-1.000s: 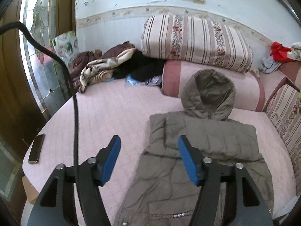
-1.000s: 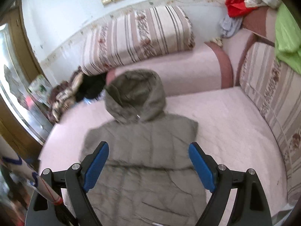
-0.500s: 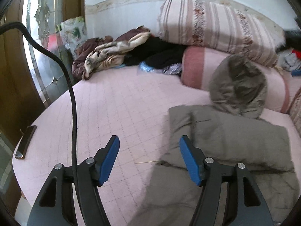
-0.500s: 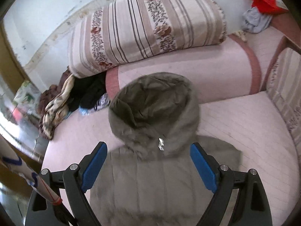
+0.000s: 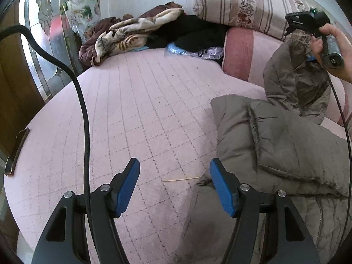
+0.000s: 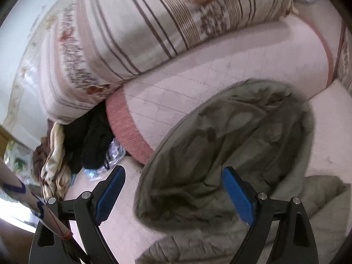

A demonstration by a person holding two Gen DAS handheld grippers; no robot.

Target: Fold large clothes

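An olive-grey padded hooded jacket (image 5: 286, 145) lies on the pink bed cover (image 5: 143, 114), sleeves folded in over its body. Its hood (image 6: 231, 154) leans up against the pink bolster (image 6: 220, 70). My left gripper (image 5: 175, 187) is open and empty, low over the cover at the jacket's left edge, its right finger over the fabric. My right gripper (image 6: 173, 195) is open, close to the hood, with the hood's left rim between its fingers. It also shows in the left wrist view (image 5: 308, 22), held by a hand above the hood.
A striped floral pillow (image 6: 154, 26) lies on the bolster. A heap of brown, cream and black clothes (image 5: 143, 33) sits at the bed's far left. A phone (image 5: 16, 151) lies at the bed's left edge. A black cable (image 5: 83, 110) hangs before the left camera.
My right gripper has moved forward from over the jacket's body up to the hood. My left gripper has shifted left and lower, toward the jacket's left edge. Both stay open.
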